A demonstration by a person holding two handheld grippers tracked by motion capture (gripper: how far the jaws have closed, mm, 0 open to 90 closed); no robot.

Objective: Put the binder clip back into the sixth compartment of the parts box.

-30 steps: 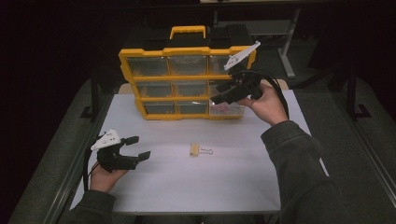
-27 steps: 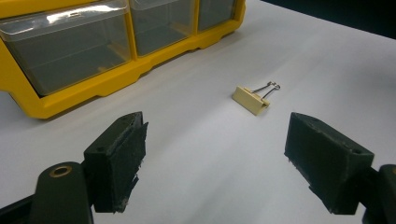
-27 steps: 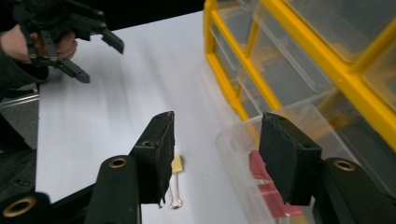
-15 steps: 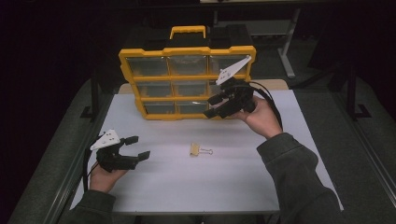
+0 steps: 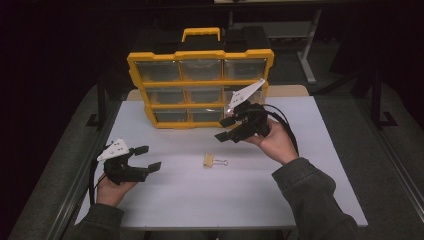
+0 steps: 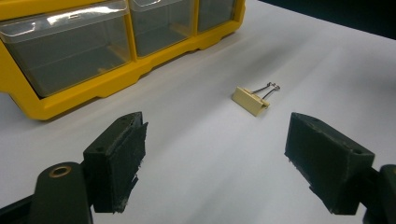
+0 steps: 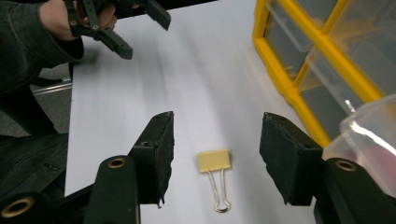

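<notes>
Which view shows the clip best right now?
The right gripper view: the clip lies close between the open claw's jaws, body and wire handles sharp. The left gripper view shows it farther off; the high view shows it small on the table.

This looks like a lab or workshop recording bench: a plain white table (image 5: 310, 190) stands in a dark room on grey carpet. At the upper centre of the high view sits a yellow parts organiser (image 5: 200, 87) with clear drawers, and metal bench legs (image 5: 307, 60) show at the upper right.
</notes>
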